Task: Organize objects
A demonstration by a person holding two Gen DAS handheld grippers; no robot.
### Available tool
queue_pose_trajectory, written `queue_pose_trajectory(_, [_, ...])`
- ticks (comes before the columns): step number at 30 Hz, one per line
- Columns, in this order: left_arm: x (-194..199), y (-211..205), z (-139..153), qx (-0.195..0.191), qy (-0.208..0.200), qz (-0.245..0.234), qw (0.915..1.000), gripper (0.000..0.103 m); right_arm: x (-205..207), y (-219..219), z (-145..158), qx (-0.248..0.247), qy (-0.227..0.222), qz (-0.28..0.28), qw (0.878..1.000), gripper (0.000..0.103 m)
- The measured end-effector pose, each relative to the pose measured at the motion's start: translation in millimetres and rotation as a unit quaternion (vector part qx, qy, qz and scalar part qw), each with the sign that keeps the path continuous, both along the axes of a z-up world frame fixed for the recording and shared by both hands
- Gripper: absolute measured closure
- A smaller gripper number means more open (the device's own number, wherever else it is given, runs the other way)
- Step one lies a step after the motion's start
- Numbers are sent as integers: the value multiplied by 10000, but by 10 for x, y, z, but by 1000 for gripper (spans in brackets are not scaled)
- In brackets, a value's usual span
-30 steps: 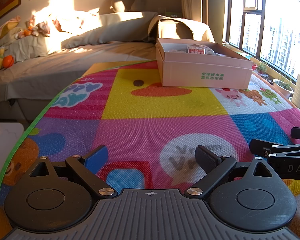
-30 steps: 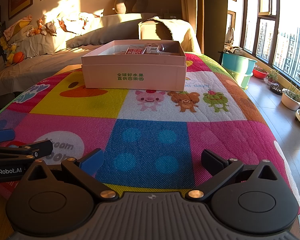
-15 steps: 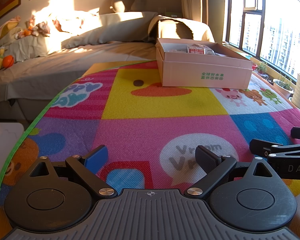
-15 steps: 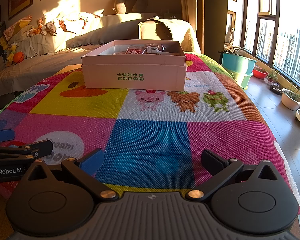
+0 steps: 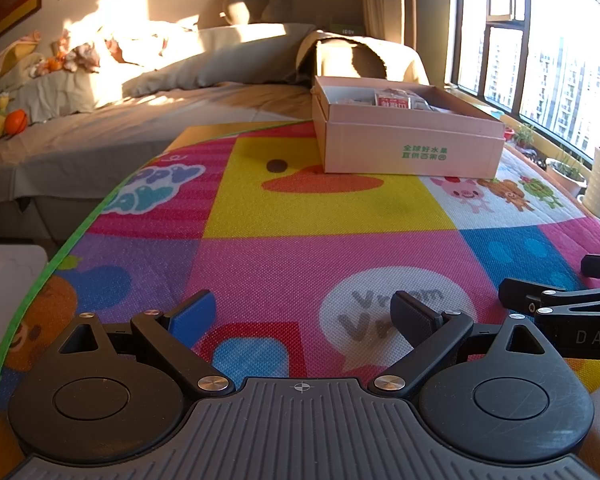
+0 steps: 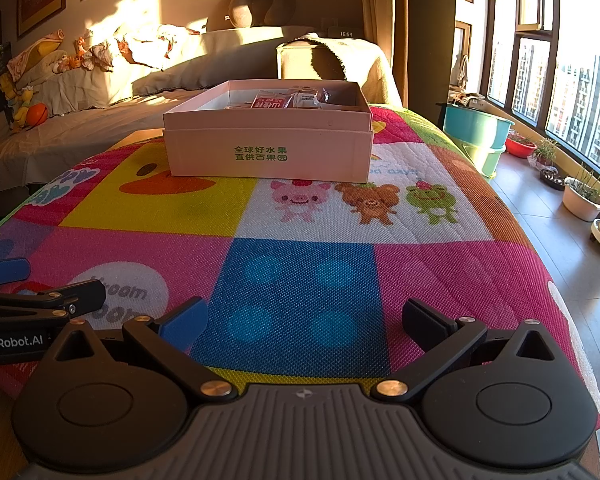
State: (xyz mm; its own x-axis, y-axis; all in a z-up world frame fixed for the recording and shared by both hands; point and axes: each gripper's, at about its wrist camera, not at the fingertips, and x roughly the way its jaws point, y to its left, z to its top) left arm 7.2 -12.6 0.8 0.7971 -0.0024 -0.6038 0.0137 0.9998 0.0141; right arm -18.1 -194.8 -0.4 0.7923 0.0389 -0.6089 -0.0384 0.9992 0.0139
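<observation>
The patchwork play mat (image 6: 300, 272), printed "Vroom", carries a pink box (image 6: 268, 148) with green Chinese lettering near its far edge, snack packets (image 6: 288, 100) inside. At the near edge, left gripper (image 5: 302, 312) and right gripper (image 6: 304, 320) rest side by side, jaws spread, empty.

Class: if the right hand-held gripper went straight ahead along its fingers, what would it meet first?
Probably the pink box on the play mat; nothing stands between, though depth is uncertain.

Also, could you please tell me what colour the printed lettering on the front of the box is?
Green, on the pale pink box; clearest in the right wrist view.
</observation>
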Motion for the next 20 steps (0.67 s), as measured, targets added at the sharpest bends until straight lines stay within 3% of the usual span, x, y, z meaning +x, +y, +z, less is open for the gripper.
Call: queue_pose_trajectory(20, [6, 2, 4, -22, 7, 1, 10000, 5, 1, 0, -1, 0, 0, -1, 10000, 0])
